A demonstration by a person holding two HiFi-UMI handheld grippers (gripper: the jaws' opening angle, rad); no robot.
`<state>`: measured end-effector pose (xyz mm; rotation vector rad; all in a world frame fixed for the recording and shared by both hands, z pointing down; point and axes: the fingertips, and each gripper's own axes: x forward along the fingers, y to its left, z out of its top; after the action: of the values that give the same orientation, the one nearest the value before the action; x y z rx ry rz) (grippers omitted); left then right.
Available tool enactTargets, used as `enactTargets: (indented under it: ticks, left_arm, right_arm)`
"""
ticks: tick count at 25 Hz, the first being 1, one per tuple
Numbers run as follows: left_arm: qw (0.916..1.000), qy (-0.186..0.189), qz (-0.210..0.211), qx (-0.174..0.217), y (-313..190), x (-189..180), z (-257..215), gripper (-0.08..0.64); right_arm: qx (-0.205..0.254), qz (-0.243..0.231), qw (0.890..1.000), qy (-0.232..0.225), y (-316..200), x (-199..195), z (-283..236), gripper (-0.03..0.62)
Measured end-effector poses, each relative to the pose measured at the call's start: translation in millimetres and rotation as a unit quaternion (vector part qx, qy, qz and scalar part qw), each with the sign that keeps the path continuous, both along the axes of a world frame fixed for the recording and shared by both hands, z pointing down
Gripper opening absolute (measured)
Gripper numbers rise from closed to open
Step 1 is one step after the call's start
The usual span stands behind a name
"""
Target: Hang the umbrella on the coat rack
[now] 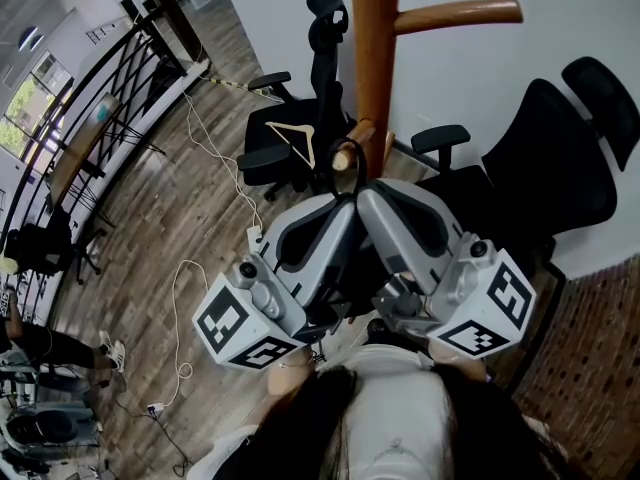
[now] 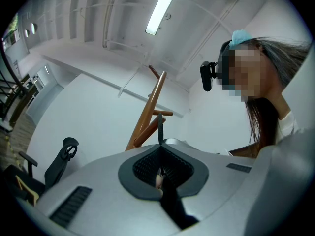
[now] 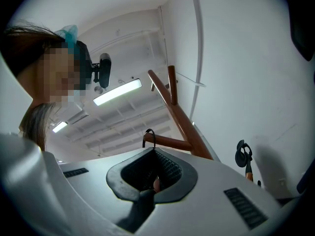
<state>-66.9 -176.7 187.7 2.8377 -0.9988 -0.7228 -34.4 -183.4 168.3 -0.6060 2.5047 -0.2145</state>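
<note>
My left gripper (image 2: 161, 151) is pressed shut on the handle end of the umbrella (image 2: 173, 211). My right gripper (image 3: 154, 154) is clamped on the same spot from the other side, so the two sets of jaws meet tip to tip just below the coat rack (image 1: 372, 58). The umbrella's dark body runs down between the grippers, away from the rack. Its thin strap loop (image 3: 149, 134) stands up out of the jaws, close against the rack's pole. I judge this to be the lift-and-approach step: the loop is raised to the rack but not yet over anything. Next I need to open the loop towards a free tip, most likely the short lower peg (image 1: 362, 130) just beside it, slide it on, and only then spread the jaws. The long upper peg (image 1: 460, 13) sits well above the loop. By my count there are two grippers, one umbrella with one loop, and one rack with two pegs plainly in sight. Behind the rack I count at least two black office chairs, one to its left (image 1: 290, 128) and one to its right (image 1: 560, 158). The left chair has one wooden hanger (image 1: 297, 138) lying on its seat.
</note>
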Motion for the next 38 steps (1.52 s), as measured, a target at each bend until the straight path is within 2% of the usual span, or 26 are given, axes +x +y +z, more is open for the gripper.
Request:
enactTargets:
  ticks: [23,38]
  left_arm:
    - [0.9992,0.018,0.029,-0.021,-17.4,2.5,8.8,0.012]
    - [0.9984,0.026,0.046,-0.020,-22.3,1.7,5.5,0.012]
  right_arm:
    - [-0.009,0.002,1.000,0.004,-15.3,3.7,7.2,0.035]
    - [-0.005,0.000,1.000,0.003,-18.9,3.7,3.6,0.035]
